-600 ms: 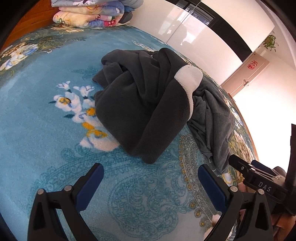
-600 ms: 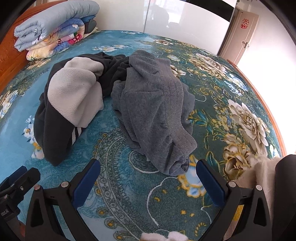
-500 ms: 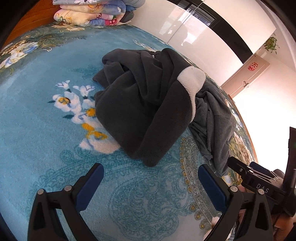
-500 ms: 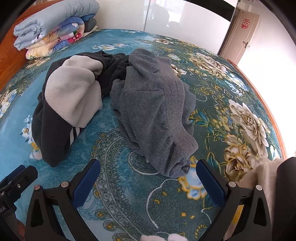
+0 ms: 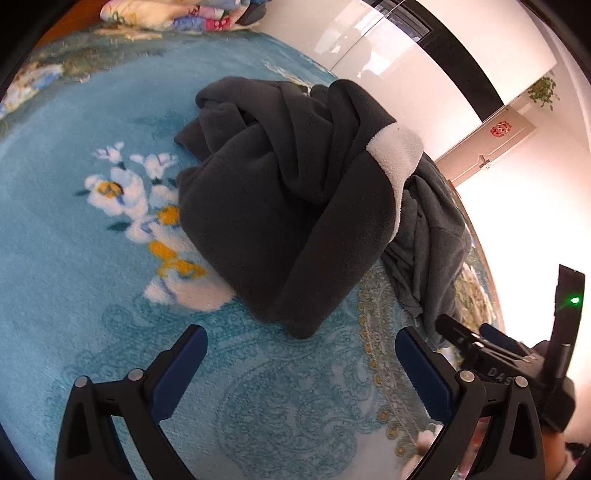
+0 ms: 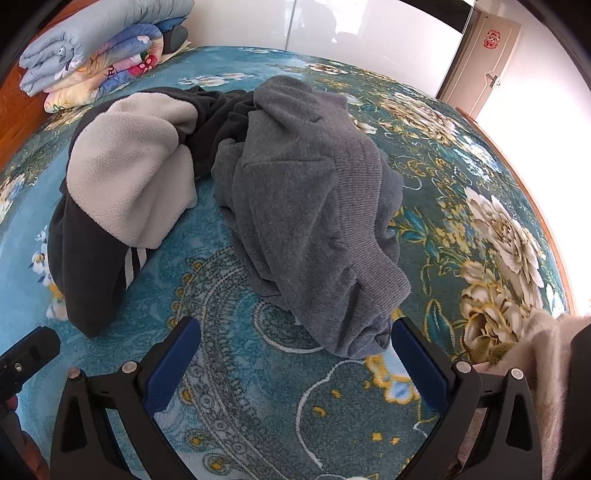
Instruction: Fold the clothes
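Surface: a bed covered by a teal floral blanket (image 6: 258, 387), with white blossoms on its left part and large cream peonies toward its right edge.

Dark fleece garment (image 5: 280, 206): charcoal, crumpled in a heap on the blanket ahead of the left gripper; its pale inner lining (image 6: 129, 166) is turned outward on the side facing the right camera, and two white stripes show near its lower hem.

Grey sweater (image 6: 314, 206): mid-grey knit with ribbed edges, bunched just to the right of the fleece garment and touching it at the far side; its lowest fold lies close to the right finger of the right gripper.

Left gripper (image 5: 299, 358): jaws spread wide with nothing between them, blue pads (image 5: 177, 373) facing inward, above bare blanket just short of the fleece heap.

Right gripper (image 6: 295, 347): jaws likewise spread and empty, above the blanket in front of the sweater; whether the right pad touches the sweater's fold cannot be told.

Folded quilts (image 6: 96, 51): a stack in light blue and floral prints at the far left corner of the bed, against a wooden headboard.

Background: glossy white wardrobe panels (image 6: 332, 22) behind the bed and a pale door (image 6: 484, 55) with a red ornament at the far right.

Fluffy cream sleeve (image 6: 546, 354): at the right margin of the right wrist view.
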`<state>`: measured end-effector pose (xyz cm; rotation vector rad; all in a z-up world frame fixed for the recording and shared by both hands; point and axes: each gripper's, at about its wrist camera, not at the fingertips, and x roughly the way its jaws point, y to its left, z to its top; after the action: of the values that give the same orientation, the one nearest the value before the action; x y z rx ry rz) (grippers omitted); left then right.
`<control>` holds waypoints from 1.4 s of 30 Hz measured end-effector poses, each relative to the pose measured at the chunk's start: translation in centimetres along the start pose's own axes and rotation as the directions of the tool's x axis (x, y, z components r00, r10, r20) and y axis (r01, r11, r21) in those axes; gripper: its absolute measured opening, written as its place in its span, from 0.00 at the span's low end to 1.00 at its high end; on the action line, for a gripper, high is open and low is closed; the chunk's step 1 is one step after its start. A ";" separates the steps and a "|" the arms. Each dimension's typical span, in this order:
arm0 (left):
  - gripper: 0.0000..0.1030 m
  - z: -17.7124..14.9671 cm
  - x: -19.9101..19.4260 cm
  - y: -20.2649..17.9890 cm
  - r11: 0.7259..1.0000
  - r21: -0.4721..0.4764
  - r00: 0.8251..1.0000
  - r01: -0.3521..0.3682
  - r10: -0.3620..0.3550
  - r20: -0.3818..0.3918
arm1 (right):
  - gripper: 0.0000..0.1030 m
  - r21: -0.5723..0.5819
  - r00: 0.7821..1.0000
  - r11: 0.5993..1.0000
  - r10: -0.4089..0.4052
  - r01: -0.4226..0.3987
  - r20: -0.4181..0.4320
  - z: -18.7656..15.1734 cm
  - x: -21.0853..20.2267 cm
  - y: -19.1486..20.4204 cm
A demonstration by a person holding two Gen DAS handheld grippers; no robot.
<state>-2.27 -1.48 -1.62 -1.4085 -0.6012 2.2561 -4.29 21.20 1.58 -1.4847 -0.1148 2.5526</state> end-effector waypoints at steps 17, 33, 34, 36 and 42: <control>1.00 0.5 0.1 0.8 0.999 -0.045 0.999 0.026 -0.025 0.023 | 0.73 0.636 0.947 0.711 0.300 -0.300 0.112 -0.3 5.3 -12.5; 1.00 -0.7 -6.0 1.7 0.994 -0.085 0.992 0.063 -0.053 0.117 | 0.09 0.661 0.837 0.521 0.413 -0.540 0.358 1.0 -5.0 -11.5; 1.00 -0.9 -6.7 1.8 0.995 -0.080 0.991 0.061 -0.051 0.125 | 0.08 0.634 0.814 0.517 0.435 -0.576 0.385 1.0 -6.7 -11.0; 1.00 -1.6 -7.9 1.7 0.996 -0.077 0.990 0.049 -0.038 0.136 | 0.08 0.586 0.776 0.512 0.466 -0.628 0.425 1.1 -9.7 -9.9; 1.00 -3.3 -12.8 2.6 0.982 -0.141 0.968 0.123 -0.087 0.234 | 0.08 0.433 0.681 0.525 0.564 -0.732 0.468 0.1 -16.4 -7.2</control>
<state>5.64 -10.19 4.97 -1.1625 -0.9213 2.3441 4.46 24.96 16.78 -1.0034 1.3656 2.8636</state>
